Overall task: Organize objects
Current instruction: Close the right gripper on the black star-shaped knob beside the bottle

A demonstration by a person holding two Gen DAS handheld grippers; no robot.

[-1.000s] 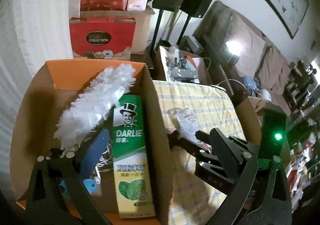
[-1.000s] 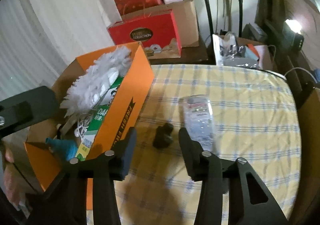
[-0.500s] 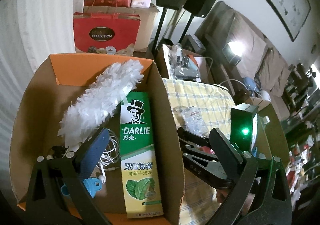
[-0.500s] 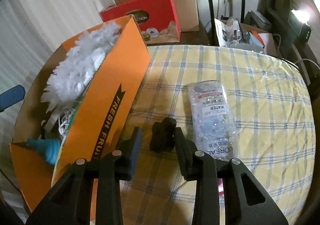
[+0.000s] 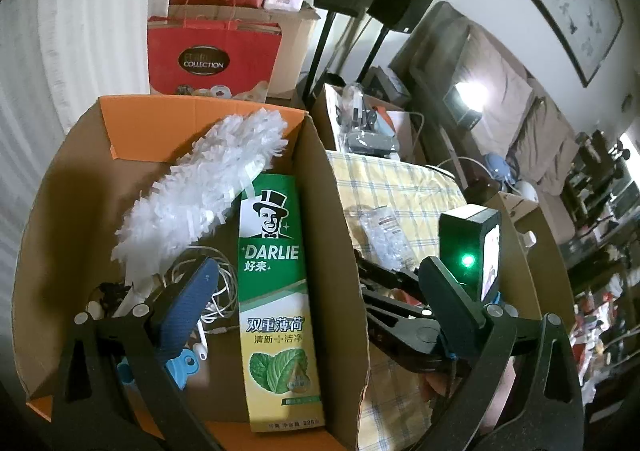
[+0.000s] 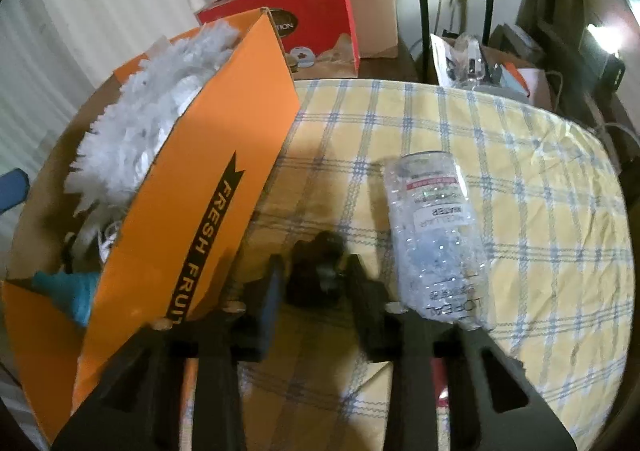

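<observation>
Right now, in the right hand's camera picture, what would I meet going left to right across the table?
White fluffy duster inside the orange cardboard box → small black object between the right gripper fingers, which have just been closing → clear plastic bottle lying on the yellow checked tablecloth.

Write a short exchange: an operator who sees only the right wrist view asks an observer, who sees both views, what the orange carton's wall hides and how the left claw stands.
Operator: My right claw has just been closing around a small black object; contact is unclear. What does the orange carton wall hide?
Observer: A green Darlie toothpaste box lies flat inside, beside the white duster.
Operator: And the left claw?
Observer: The left claw is open and holds nothing, with one finger inside the carton and the other outside its wall.
</observation>
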